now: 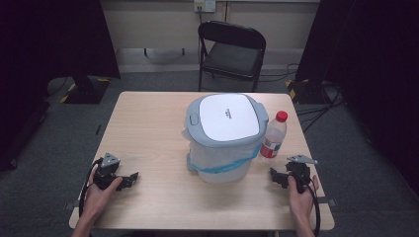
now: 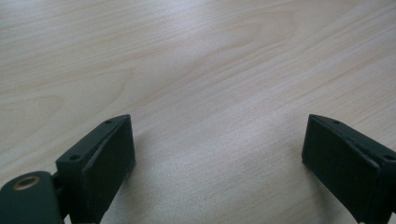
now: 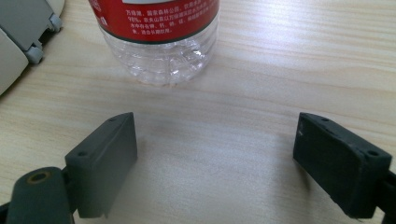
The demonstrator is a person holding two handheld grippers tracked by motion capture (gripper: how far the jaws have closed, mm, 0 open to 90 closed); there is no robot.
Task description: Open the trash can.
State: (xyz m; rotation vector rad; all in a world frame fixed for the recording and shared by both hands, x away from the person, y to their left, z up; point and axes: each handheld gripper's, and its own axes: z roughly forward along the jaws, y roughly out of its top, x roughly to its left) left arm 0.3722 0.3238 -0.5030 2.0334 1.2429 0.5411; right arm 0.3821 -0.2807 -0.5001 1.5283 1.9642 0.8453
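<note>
- Left gripper (image 1: 129,178): near the table's front left corner, held in the person's left hand (image 1: 101,190); jaws wide apart with only bare wood between them in the left gripper view (image 2: 219,154); well apart from the bin
- Right gripper (image 1: 274,177): near the front right corner, held in the person's right hand (image 1: 300,195); jaws spread wide, nothing between them in the right gripper view (image 3: 215,158); pointed toward the bottle's base, which stands just ahead of the jaws and does not touch them
- Bottle (image 1: 273,134): clear plastic, red cap, red label with white print (image 3: 154,18); upright on the table, just beside the bin's right side, nearer the right gripper than the left
- Bin (image 1: 225,136): pale body with a grey-rimmed white lid, closed; a clear liner with a blue band shows below the rim; stands at mid-table between the two grippers; its grey edge (image 3: 21,32) shows at the left in the right gripper view
- Table (image 1: 148,123): light wood grain
- Chair (image 1: 231,52): black, folding, behind the table's far edge
</note>
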